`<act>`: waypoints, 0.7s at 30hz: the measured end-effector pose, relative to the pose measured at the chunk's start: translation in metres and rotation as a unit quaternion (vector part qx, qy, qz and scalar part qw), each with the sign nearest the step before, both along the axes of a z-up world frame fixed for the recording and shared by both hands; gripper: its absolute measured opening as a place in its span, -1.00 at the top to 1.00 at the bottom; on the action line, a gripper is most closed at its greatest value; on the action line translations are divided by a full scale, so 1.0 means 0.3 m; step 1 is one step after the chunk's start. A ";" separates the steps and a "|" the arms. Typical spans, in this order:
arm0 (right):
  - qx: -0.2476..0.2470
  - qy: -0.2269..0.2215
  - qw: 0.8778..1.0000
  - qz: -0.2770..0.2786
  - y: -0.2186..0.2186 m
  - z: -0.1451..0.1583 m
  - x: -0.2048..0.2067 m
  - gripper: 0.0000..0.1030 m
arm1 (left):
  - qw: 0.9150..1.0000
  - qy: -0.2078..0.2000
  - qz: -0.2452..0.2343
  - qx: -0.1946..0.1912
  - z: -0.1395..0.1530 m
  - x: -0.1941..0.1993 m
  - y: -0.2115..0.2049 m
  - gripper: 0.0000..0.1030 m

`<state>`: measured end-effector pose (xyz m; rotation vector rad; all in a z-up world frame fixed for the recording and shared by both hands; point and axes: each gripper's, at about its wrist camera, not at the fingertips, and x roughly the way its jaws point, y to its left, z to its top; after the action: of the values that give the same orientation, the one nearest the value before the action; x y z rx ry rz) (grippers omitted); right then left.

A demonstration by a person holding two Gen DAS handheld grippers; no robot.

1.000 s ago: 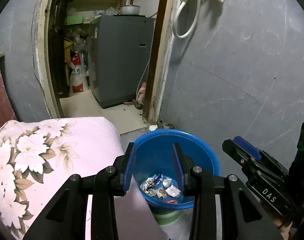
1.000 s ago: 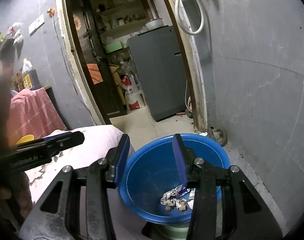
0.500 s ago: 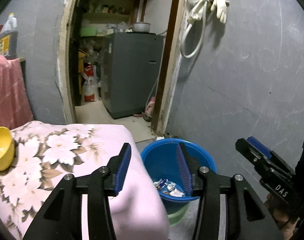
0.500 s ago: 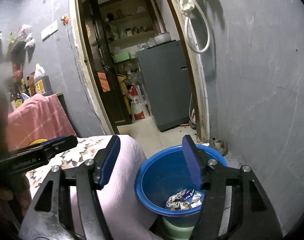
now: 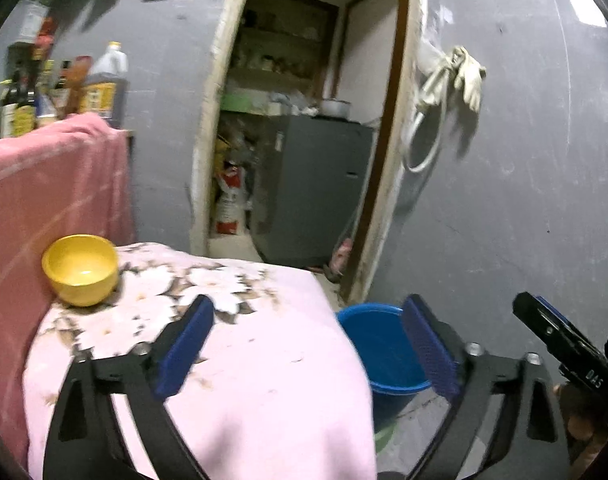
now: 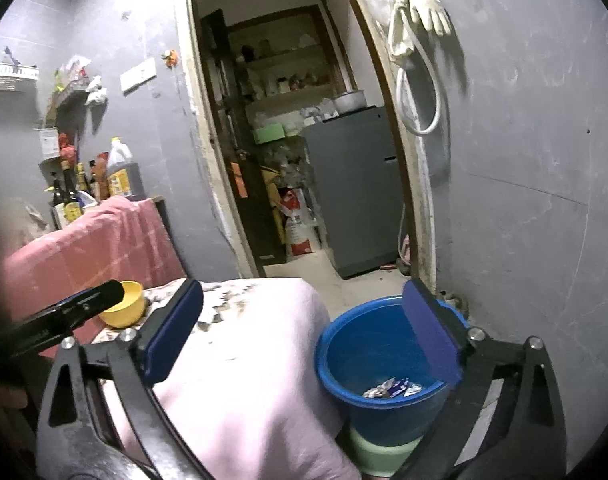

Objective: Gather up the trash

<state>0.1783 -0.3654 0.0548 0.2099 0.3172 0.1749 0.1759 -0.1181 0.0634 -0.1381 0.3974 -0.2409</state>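
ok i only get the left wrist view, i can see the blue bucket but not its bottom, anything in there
observer: yes, the right wrist view shows crumpled wrappers lying on the bottom of the blue bucket.
operator: and the right tongs, i only see one finger, holding anything
observer: no, the right tongs are open and empty, with one finger above the pink cloth and the other above the bucket.

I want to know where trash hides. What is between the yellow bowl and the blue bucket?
Only the pink flowered cloth lies between the yellow bowl and the blue bucket. No trash shows on it. Both wrist views show this.
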 end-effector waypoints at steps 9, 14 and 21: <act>-0.001 -0.036 0.999 0.024 0.113 0.009 -0.178 -1.00 | 0.998 -0.041 0.048 0.013 0.028 -0.215 0.130 -0.88; -0.004 -0.054 0.998 0.025 0.154 0.003 -0.272 -1.00 | 0.996 -0.051 0.063 0.029 0.003 -0.336 0.169 -0.88; -0.022 -0.057 0.998 0.031 0.204 -0.034 -0.407 -1.00 | 0.996 -0.042 0.075 0.038 -0.079 -0.488 0.209 -0.88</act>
<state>0.0563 -0.3042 0.0445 0.1460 0.2150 0.2404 0.0296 -0.0553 0.0397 -0.0829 0.3110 -0.0828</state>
